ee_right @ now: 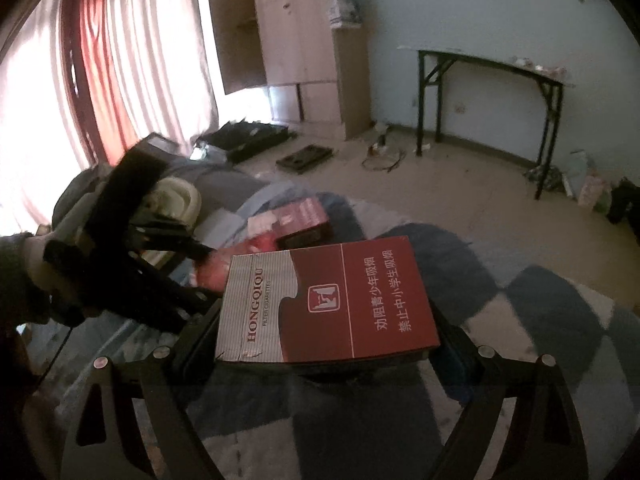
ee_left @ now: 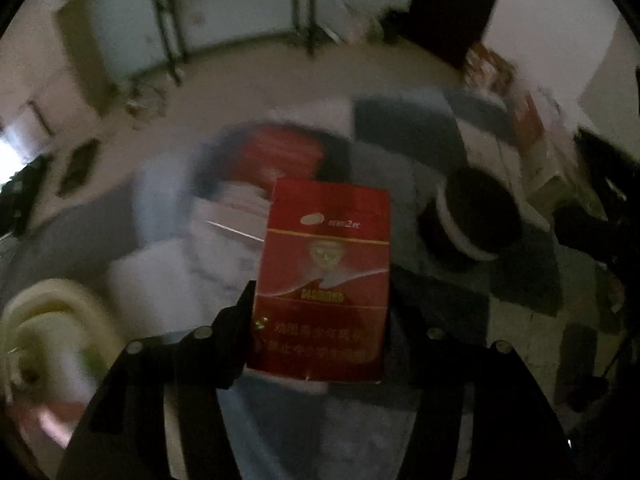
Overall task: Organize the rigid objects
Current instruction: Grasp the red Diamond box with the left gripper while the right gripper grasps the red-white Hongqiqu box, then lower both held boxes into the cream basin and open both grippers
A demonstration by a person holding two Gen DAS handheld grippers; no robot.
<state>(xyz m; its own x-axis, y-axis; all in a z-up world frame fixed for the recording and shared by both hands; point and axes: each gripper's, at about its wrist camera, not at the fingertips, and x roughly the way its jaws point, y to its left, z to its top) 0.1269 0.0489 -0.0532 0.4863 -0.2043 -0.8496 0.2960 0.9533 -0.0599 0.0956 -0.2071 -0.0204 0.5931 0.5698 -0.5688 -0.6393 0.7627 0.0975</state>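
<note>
My left gripper (ee_left: 320,312) is shut on a red cigarette pack (ee_left: 324,276) and holds it upright above a blue and grey checked cloth (ee_left: 440,320). My right gripper (ee_right: 324,320) is shut on a red and grey Hongqiqu cigarette pack (ee_right: 328,304), held flat above the same cloth (ee_right: 540,292). In the right wrist view the left gripper (ee_right: 200,270) reaches in from the left and its pack shows as a blurred red patch (ee_right: 212,272). More red packs (ee_right: 296,220) lie on the cloth behind; they also show blurred in the left wrist view (ee_left: 280,156).
A cream round container (ee_left: 52,328) sits at the left, also in the right wrist view (ee_right: 176,200). A black roll with a white rim (ee_left: 472,220) lies to the right. A folding table (ee_right: 488,80), a wardrobe (ee_right: 296,40) and floor clutter stand behind.
</note>
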